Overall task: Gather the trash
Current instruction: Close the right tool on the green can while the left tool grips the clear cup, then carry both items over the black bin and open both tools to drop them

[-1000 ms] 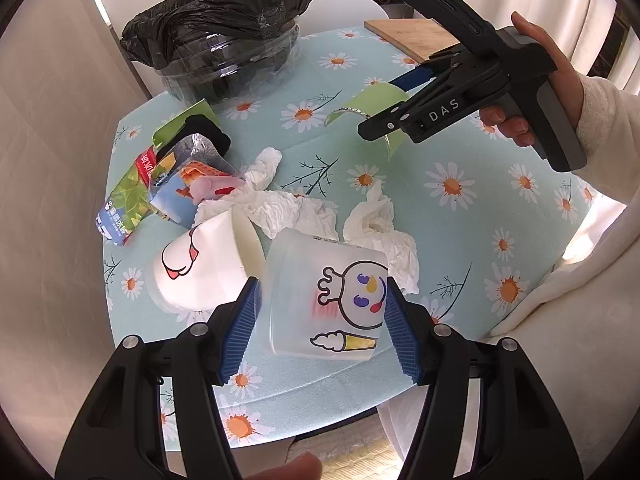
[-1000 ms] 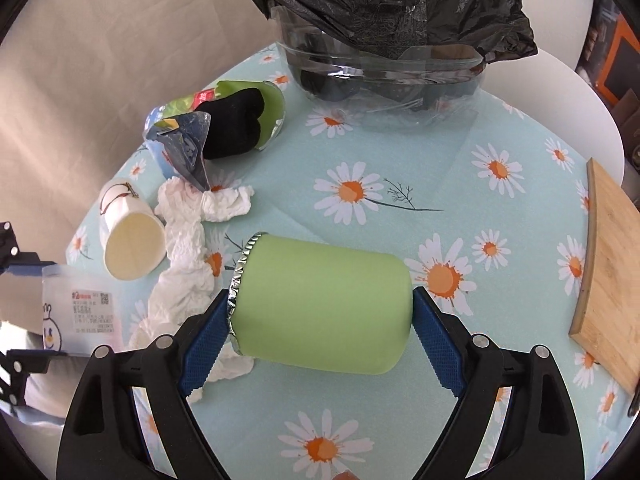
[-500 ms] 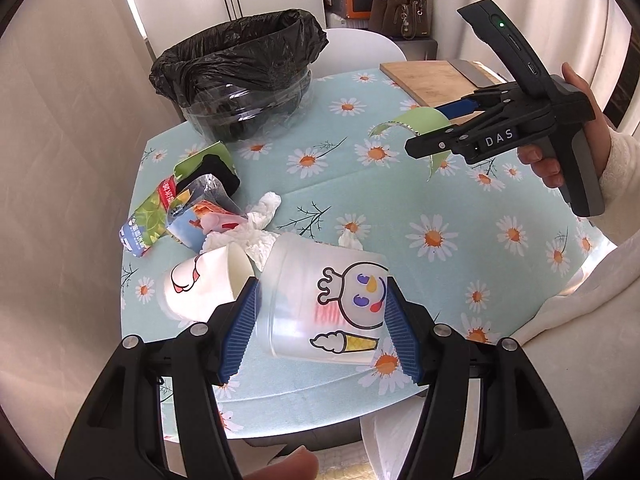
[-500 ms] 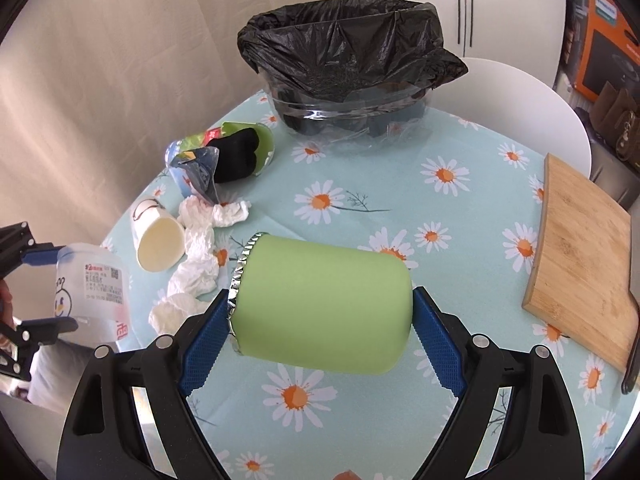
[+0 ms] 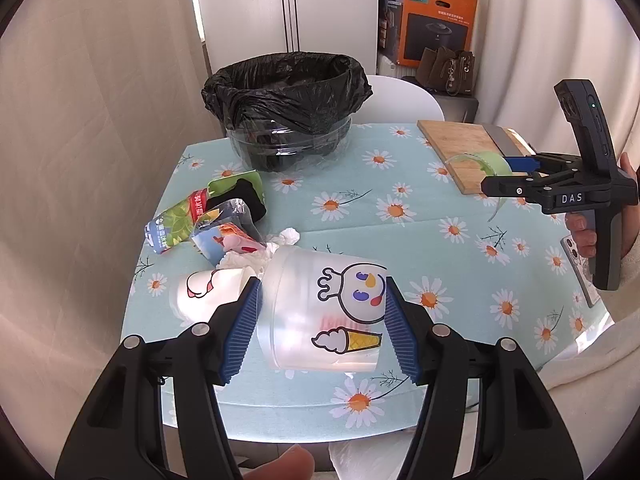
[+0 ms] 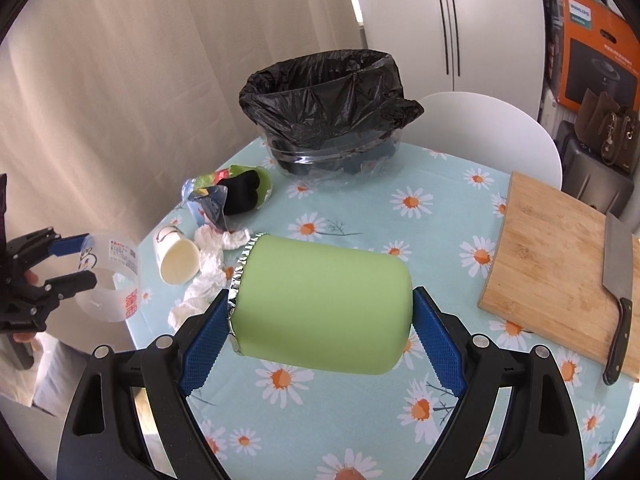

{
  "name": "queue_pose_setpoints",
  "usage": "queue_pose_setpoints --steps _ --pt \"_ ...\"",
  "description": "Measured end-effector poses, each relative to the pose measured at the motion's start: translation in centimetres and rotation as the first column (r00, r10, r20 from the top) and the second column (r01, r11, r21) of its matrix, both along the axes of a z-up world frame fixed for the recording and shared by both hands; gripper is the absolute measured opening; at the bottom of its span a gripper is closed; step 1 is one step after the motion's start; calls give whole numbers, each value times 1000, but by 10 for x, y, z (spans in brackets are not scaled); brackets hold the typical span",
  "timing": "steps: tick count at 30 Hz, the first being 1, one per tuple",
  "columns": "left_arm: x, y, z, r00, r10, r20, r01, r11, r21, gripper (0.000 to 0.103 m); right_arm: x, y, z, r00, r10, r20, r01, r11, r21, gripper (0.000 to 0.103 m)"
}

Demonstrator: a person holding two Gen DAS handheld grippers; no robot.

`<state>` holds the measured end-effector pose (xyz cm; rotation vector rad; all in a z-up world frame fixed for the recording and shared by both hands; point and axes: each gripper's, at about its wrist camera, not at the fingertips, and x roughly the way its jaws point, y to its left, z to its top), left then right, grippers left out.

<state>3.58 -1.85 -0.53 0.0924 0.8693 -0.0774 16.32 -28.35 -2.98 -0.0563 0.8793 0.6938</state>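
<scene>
My left gripper [image 5: 322,326] is shut on a clear plastic cup [image 5: 324,316] with a cartoon print, held above the table's near left edge; it also shows in the right wrist view [image 6: 108,276]. My right gripper [image 6: 320,332] is shut on a green cup [image 6: 320,304] with a foil rim, held above the table; it shows in the left wrist view [image 5: 486,162] too. A bin lined with a black bag [image 5: 286,96] [image 6: 328,92] stands at the table's far side.
On the table's left lie a white paper cup [image 6: 178,256], crumpled tissues [image 6: 208,268], snack wrappers [image 5: 180,220] and a black sock in a green cup [image 6: 244,192]. A wooden board [image 6: 560,248] with a cleaver [image 6: 618,280] lies at the right. A white chair [image 6: 488,128] stands behind.
Both grippers have lifted and drawn back from the table with their cups; the bin and table now look farther away. The right gripper has shifted right in the left wrist view.
</scene>
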Motion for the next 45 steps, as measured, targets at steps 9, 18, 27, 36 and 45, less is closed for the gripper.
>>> queue_pose_setpoints --steps 9,18,27,36,45 --pt "0 18 24 985 159 59 -162 985 52 61 -7 -17 36 991 45 125 -56 995 84 83" --pt "31 21 54 983 120 142 -133 987 89 59 3 -20 90 964 39 261 -83 984 161 83" --pt "111 43 79 977 -9 213 -2 999 52 59 56 10 119 954 -29 298 -19 987 158 83" --pt "203 63 95 960 -136 246 133 991 29 59 118 61 137 948 -74 310 34 991 132 83" --pt "273 62 92 935 -246 256 253 967 6 59 168 102 142 941 -98 325 66 992 106 83"
